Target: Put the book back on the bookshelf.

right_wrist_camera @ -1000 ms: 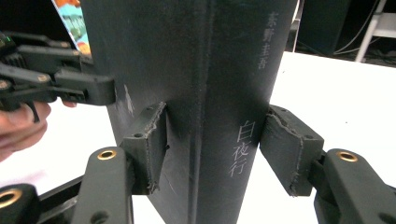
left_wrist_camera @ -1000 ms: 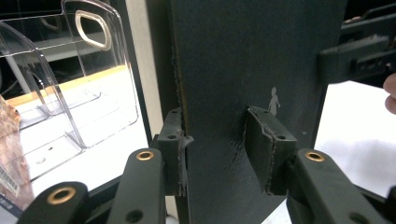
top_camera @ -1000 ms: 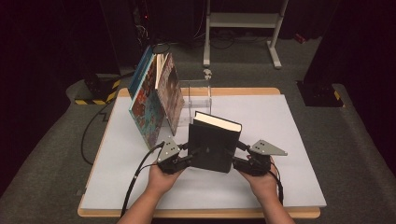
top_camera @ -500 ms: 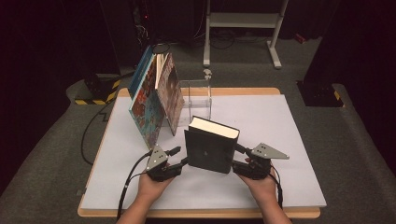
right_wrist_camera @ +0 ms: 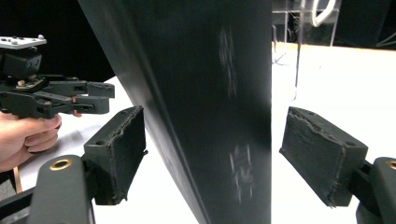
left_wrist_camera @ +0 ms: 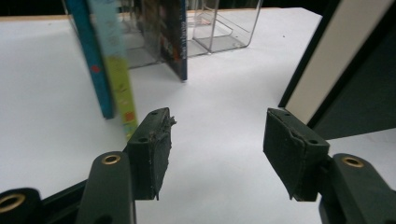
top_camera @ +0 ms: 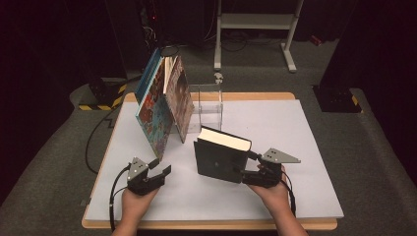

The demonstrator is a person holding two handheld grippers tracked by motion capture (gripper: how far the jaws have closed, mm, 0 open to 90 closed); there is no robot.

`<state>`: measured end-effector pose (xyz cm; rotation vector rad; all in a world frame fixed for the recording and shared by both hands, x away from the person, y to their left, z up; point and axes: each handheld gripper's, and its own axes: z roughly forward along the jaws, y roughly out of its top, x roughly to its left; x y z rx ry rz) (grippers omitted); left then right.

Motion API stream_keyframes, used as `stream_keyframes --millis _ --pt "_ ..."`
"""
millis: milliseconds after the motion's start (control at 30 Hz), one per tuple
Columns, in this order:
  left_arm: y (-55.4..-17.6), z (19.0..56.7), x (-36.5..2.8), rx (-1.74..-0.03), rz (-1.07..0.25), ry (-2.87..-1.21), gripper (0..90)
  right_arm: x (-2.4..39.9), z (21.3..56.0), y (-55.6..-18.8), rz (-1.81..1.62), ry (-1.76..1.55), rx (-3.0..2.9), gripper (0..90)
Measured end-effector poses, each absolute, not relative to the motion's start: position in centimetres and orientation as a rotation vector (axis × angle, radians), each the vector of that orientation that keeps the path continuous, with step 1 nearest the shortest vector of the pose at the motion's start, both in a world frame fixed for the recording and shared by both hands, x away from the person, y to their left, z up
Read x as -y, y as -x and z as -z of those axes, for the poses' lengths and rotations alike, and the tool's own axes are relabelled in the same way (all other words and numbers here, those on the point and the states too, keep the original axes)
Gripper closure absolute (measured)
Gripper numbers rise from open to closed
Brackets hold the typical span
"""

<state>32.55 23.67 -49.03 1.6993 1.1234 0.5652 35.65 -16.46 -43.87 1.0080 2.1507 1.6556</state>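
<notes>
The right gripper (top_camera: 248, 173) has its jaws set around the near right edge of the black book (top_camera: 220, 158), and they have just been opening: in the right gripper view both pads (right_wrist_camera: 122, 148) stand off the cover with a gap on each side, so the book stands on its own. The left gripper (top_camera: 156, 173) has drawn away to the left of the book, its jaws apart with bare table (left_wrist_camera: 215, 93) between them, also just opening. From that gripper the book lies to the right, upright on its bottom edge, with its page block (left_wrist_camera: 336, 60) facing it. The right hand is plainly the nearer. Beyond the book, leaning picture books (top_camera: 164, 101) rest against a clear stand (top_camera: 209, 101) toward the table's far side
</notes>
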Motion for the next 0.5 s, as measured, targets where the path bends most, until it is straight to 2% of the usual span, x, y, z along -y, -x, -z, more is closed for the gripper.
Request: stream_keyframes --millis 233,333,467,500 --pt "-32.7 49.2 -24.3 -1.141 -0.557 -1.683 41.7 15.0 41.3 -36.2 -1.651 -0.870 -2.177 22.9" --pt "-32.6 49.3 -24.4 -1.150 -0.555 -1.678 41.7 14.4 41.0 -36.5 -1.623 -0.811 -2.204 29.6" --pt "-32.5 49.2 -24.8 -1.158 -0.554 -1.656 41.8 14.5 41.1 -36.4 -1.617 -0.732 -2.225 51.1" --pt "-32.5 49.2 -24.9 -1.161 -0.558 -1.653 41.7 14.3 41.1 -36.1 -1.597 -0.723 -2.213 53.2"
